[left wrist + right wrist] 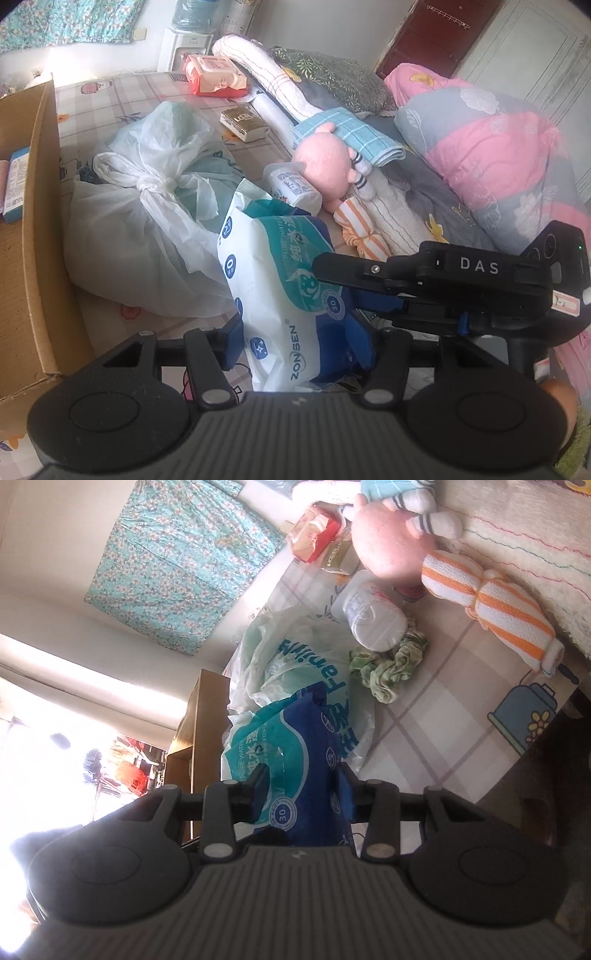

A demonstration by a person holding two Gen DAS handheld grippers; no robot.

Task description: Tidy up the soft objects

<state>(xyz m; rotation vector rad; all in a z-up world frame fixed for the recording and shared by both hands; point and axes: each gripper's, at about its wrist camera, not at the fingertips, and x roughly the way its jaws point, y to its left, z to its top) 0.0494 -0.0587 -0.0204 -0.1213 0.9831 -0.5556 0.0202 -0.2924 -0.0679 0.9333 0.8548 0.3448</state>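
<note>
while both grippers hold it, the wipes pack (280, 295) sits off the bed sheet (122, 99), between the two devices. left gripper (301, 345) is clamped across the pack's near, lower end — blue pads on each flank, plastic bulging between them. right gripper (332, 273) comes in from the right in the left wrist view and pinches the blue-and-teal upper edge; in its own view (301, 788) the jaws are closed on that same folded edge.

long axis of the pack runs away from the left camera, near end by the gripper, far end toward the knotted white plastic bag (147, 221). printed face up and to the right, "zonsen" lettering running along the length. pack is creased, not flat — tilted, far end higher.

around it: cardboard box (33, 236) at left, pink plush toy (325, 166) and orange-striped rolled cloth (358, 229) beyond, white cylindrical pack (291, 184) just past the bag. crumpled green cloth (391, 668) lies on the sheet.
</note>
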